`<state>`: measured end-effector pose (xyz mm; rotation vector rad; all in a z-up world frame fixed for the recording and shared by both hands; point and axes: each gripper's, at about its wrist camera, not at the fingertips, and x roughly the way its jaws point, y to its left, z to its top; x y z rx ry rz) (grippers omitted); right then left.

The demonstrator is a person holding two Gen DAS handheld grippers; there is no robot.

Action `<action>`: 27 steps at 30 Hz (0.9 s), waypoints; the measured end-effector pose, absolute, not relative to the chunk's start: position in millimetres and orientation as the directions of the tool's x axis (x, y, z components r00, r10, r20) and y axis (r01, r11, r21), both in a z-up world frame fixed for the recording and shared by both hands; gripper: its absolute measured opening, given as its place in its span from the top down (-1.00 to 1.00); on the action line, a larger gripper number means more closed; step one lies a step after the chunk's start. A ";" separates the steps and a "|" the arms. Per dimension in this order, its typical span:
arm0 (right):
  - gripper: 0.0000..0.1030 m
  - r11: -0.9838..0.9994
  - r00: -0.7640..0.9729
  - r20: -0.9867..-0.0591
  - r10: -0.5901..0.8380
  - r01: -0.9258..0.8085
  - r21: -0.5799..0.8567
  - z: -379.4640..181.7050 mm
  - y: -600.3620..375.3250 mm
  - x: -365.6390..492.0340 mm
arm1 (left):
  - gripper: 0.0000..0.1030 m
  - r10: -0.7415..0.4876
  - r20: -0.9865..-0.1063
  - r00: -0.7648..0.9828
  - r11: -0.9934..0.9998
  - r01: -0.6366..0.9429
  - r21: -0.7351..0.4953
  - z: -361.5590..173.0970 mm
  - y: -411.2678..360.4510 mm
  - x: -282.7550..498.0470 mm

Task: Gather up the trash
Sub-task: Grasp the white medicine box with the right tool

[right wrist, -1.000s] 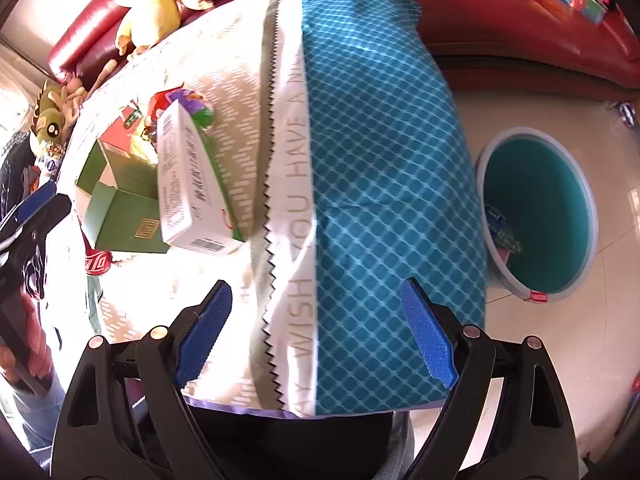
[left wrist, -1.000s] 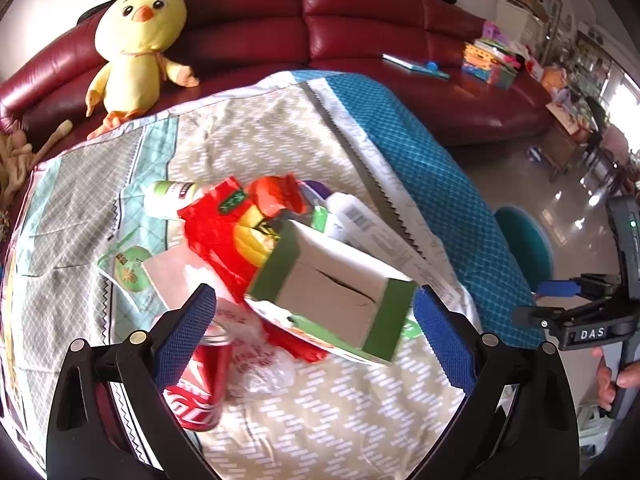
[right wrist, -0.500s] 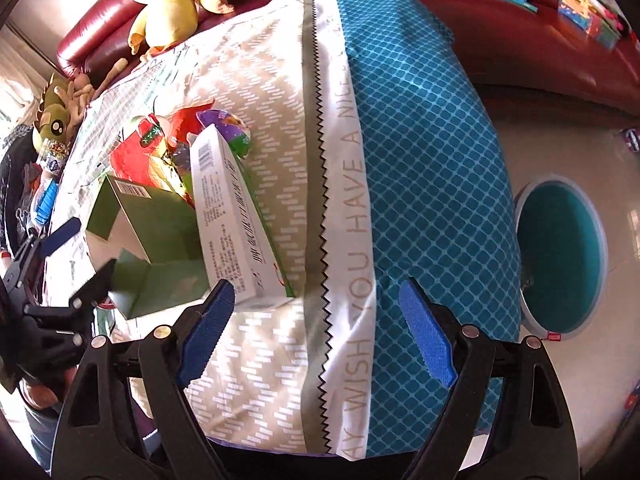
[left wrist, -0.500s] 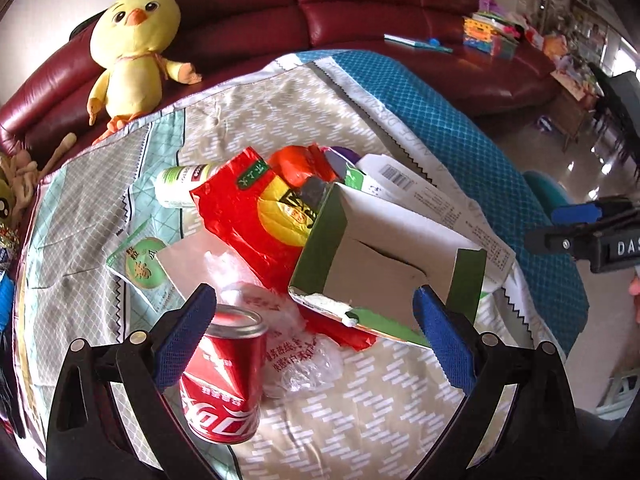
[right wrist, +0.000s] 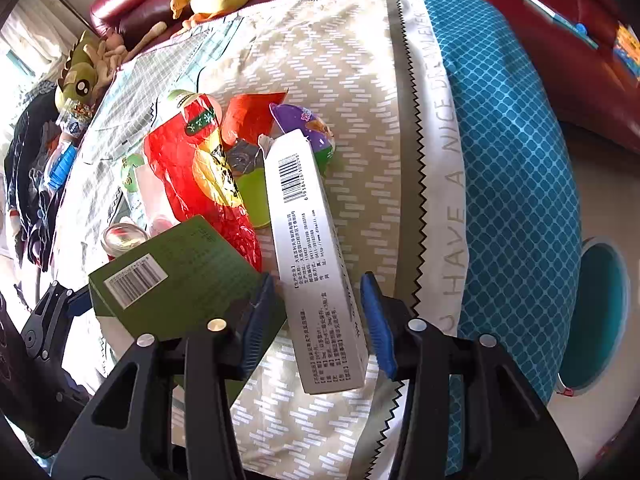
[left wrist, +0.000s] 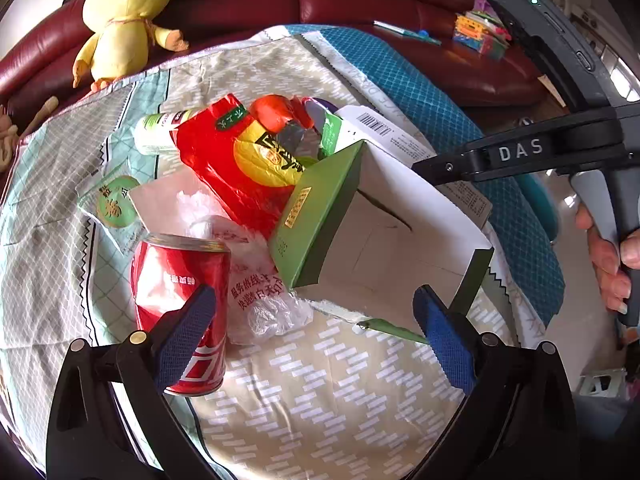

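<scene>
- Right gripper [right wrist: 318, 320]: jaws have just been closing around the near end of the white box [right wrist: 316, 264]; box lies between the blue pads; left pad looks at its side, right pad with a sliver of gap; cannot tell if the grip is firm.
- White box: long, barcode on top, lying on the cloth [right wrist: 360, 92] at the right edge of the trash pile, just beside the green box [right wrist: 176, 284].
- Left gripper [left wrist: 316, 336]: jaws wide open, holding nothing; left pad in front of the can [left wrist: 180, 276], right pad at the near corner of the green box [left wrist: 320, 216].
- Green box: open, tilted, white inside showing; rests on the red bag [left wrist: 236, 160] and clear plastic [left wrist: 268, 304].
- Can: red, upright, left of the green box.
- Bin [right wrist: 596, 320]: teal, on the floor past the table's right edge, well apart from the pile.
- Hand [left wrist: 608, 256] on the right gripper's handle, seen from the left wrist.
</scene>
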<state>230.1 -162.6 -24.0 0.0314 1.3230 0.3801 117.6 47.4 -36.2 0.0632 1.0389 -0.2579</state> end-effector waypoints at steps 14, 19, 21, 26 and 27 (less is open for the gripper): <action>0.39 0.957 0.221 -0.937 0.270 -0.169 0.236 -25.9 -237.1 175.5 | -0.92 -0.238 -0.881 0.408 0.941 0.322 -0.105 -47.3 19.2 85.5; 0.39 0.949 0.225 -0.925 0.305 -0.148 0.277 -27.2 -247.7 152.8 | -0.92 -0.233 -0.888 0.397 0.946 0.306 -0.111 -46.6 25.1 71.4; 0.39 0.947 0.214 -0.926 0.312 -0.143 0.286 -30.8 -247.8 145.5 | -0.92 -0.241 -0.887 0.395 0.944 0.306 -0.121 -43.8 29.6 63.4; 0.39 0.947 0.217 -0.924 0.313 -0.145 0.287 -36.6 -243.9 129.1 | -0.92 -0.243 -0.887 0.392 0.950 0.282 -0.136 -44.6 45.1 49.0; 0.39 0.946 0.216 -0.924 0.315 -0.151 0.287 -36.2 -241.7 126.8 | -0.92 -0.243 -0.889 0.387 0.953 0.267 -0.144 -46.4 49.4 48.2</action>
